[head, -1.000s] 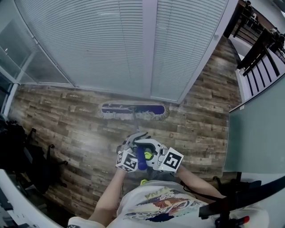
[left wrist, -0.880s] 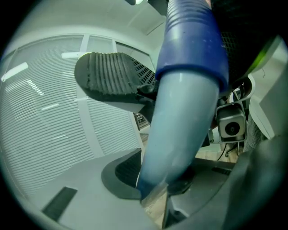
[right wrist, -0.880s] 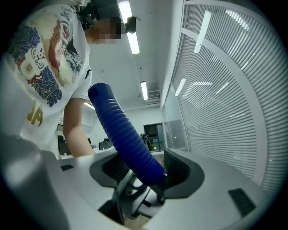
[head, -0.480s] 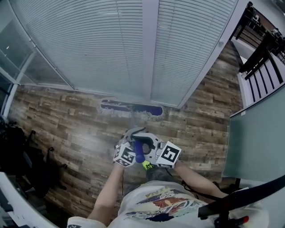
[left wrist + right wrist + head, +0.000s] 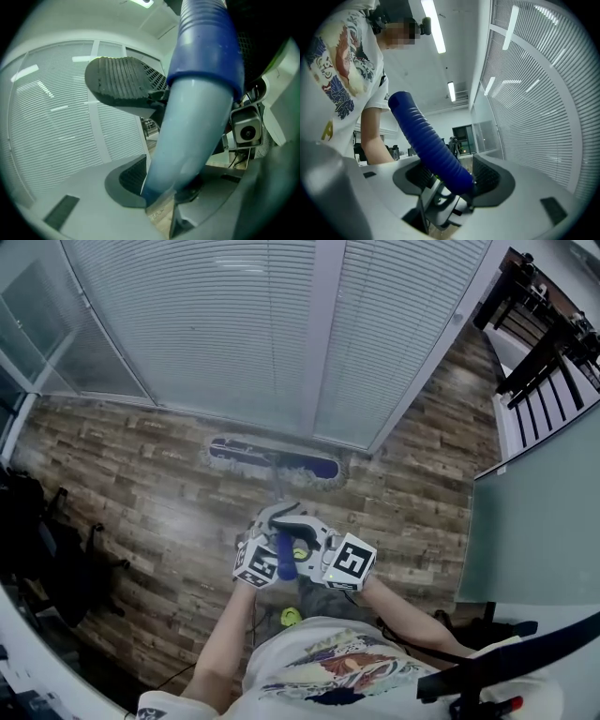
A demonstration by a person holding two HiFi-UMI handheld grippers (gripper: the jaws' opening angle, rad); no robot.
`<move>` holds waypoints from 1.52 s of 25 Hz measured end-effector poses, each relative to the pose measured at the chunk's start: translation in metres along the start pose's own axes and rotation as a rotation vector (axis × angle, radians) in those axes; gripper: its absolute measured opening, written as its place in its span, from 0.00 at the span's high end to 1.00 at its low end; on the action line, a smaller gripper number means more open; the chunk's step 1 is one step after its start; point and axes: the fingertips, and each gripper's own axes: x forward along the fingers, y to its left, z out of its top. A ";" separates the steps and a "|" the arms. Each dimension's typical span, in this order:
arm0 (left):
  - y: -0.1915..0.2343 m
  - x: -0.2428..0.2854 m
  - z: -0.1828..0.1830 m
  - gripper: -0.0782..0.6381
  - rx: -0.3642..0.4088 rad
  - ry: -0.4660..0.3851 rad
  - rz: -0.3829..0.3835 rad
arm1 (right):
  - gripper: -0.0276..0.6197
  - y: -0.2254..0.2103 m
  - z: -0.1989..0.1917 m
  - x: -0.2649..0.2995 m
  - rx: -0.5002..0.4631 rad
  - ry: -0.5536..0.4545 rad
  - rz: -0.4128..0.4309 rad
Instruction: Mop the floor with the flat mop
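The left tool (image 5: 143,140) and right tool (image 5: 457,180) are clamping the mop handle (image 5: 284,557). The flat mop head (image 5: 272,457) is lying on the wooden floor (image 5: 141,493).

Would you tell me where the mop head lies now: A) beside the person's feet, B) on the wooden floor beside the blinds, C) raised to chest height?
B: the head view shows the mop head flat on the wooden floor at the foot of the blinds.
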 end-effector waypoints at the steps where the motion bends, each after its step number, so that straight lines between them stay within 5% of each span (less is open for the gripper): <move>1: -0.016 -0.013 0.000 0.80 0.002 -0.001 -0.003 | 0.58 0.020 -0.004 -0.002 0.000 0.000 -0.004; 15: -0.243 -0.159 0.022 0.80 -0.003 0.016 -0.005 | 0.58 0.279 -0.039 -0.069 -0.007 -0.004 0.032; 22: -0.329 -0.194 0.041 0.80 -0.033 0.038 0.048 | 0.58 0.368 -0.046 -0.116 0.035 0.005 0.082; 31: -0.472 -0.224 0.068 0.80 -0.041 0.082 0.118 | 0.58 0.492 -0.062 -0.211 -0.040 -0.012 0.207; 38: -0.509 -0.223 0.071 0.80 -0.026 0.111 0.128 | 0.57 0.517 -0.067 -0.240 -0.027 -0.033 0.245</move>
